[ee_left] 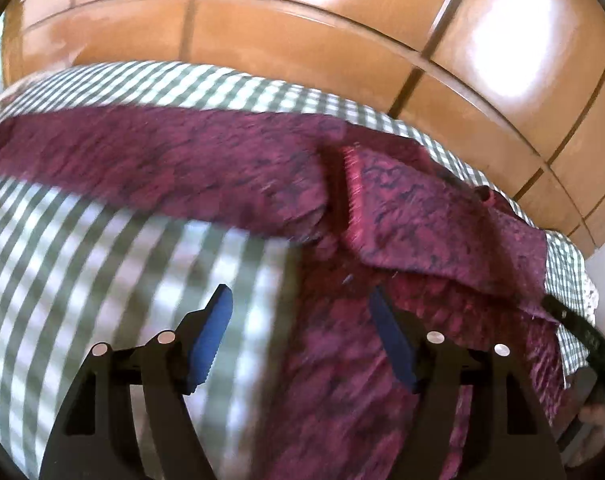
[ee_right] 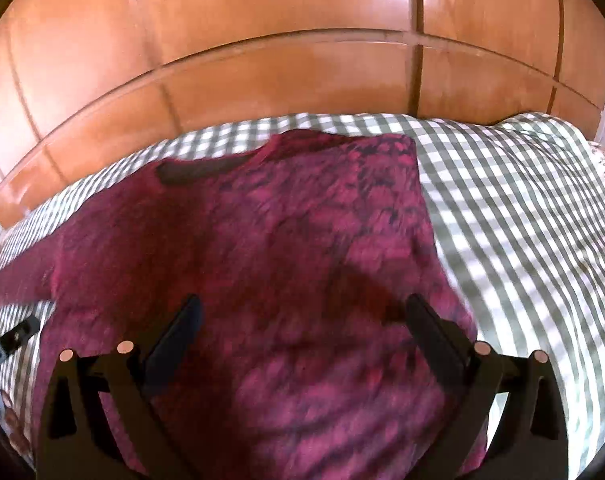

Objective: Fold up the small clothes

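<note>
Checked bedcover (ee_right: 502, 200), one maroon shirt (ee_right: 262, 240)

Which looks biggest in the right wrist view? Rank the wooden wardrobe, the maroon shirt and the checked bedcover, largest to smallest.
1. Wooden wardrobe: fills the whole upper part.
2. Maroon shirt: nearly as large, but it lies close to the camera, so that is unsure.
3. Checked bedcover: least showing, partly under the shirt.

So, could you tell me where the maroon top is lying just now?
The maroon top lies spread on the green checked sheet, in front of the wooden wardrobe, filling the centre-left of the right wrist view.
</note>
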